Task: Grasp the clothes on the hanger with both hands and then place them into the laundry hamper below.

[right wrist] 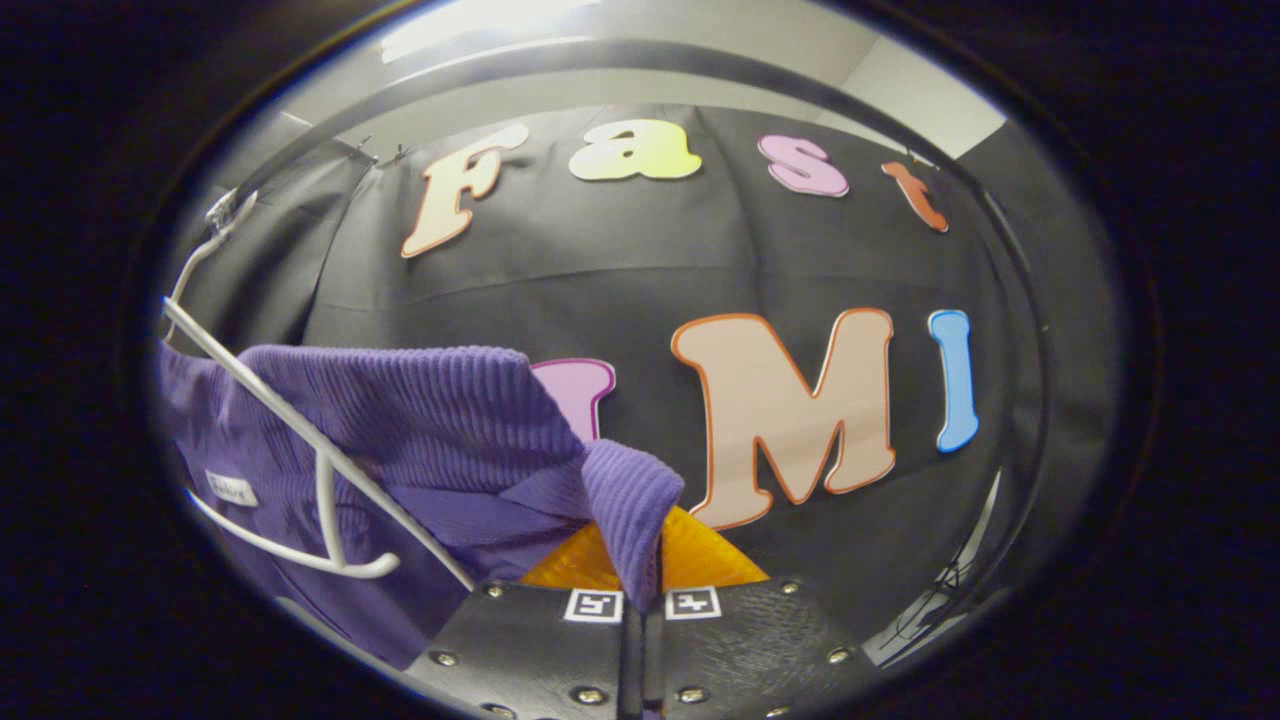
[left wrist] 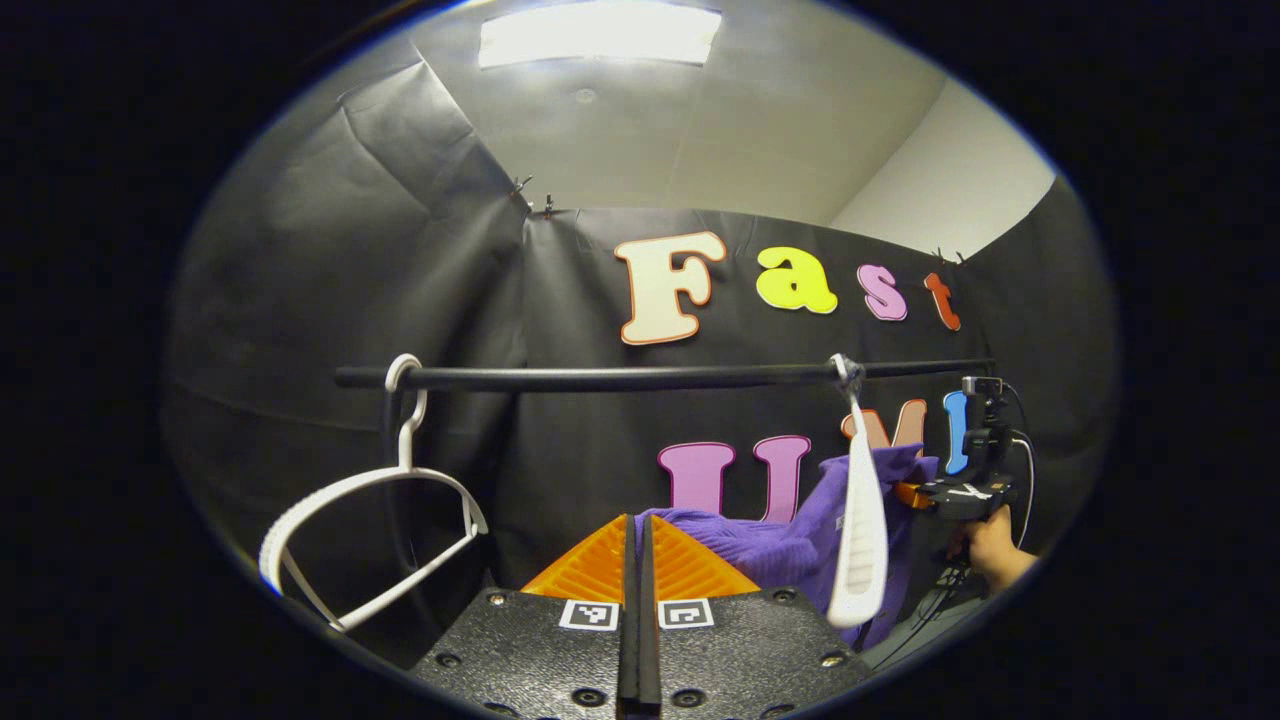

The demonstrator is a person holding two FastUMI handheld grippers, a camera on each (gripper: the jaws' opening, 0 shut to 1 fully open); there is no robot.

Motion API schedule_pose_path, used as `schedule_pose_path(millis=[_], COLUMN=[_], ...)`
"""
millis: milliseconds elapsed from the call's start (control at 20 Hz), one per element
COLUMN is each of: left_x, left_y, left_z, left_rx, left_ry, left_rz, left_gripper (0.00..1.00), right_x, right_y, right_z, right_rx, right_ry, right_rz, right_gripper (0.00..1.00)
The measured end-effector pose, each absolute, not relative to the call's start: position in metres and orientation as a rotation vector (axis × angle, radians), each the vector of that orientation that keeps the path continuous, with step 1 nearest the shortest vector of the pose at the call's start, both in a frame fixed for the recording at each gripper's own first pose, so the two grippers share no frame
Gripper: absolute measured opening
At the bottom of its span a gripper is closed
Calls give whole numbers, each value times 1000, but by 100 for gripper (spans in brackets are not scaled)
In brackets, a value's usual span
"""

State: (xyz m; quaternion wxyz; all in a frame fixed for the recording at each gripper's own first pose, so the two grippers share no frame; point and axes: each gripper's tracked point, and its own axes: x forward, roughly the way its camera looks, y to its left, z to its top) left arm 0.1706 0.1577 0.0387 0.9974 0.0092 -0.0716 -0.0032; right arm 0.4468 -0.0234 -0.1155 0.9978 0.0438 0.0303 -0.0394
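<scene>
A purple ribbed garment [left wrist: 760,545] hangs on a white hanger [left wrist: 860,520] at the right of a black rail [left wrist: 620,378]. In the left gripper view, my left gripper [left wrist: 637,522] has its orange fingers together, and the cloth stretches from their tips toward the hanger. My right gripper [left wrist: 915,495] holds the garment's far side, with a hand [left wrist: 992,555] behind it. In the right gripper view, the right gripper [right wrist: 650,550] is shut on a fold of the purple garment [right wrist: 420,420]. The hanger [right wrist: 320,470] lies across the cloth to the left.
An empty white hanger [left wrist: 400,500] hangs at the left end of the rail. The rail [right wrist: 620,55] arcs overhead in the right gripper view. Black cloth walls close the booth behind and on both sides. Cables [left wrist: 945,580] trail under the hand.
</scene>
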Motion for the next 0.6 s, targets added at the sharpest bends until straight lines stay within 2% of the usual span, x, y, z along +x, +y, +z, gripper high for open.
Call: schedule_pose_path(millis=[150,600], left_x=[185,178], left_y=[156,162], left_z=[8,-73], left_rx=[-4,16], left_ry=[-91,0], left_rz=[-8,34], left_gripper=[0,0], right_x=[451,411], right_y=[2,29], right_z=[-154,-236], right_rx=[65,185], right_ry=[144,236], right_rz=[1,27], right_gripper=[2,1])
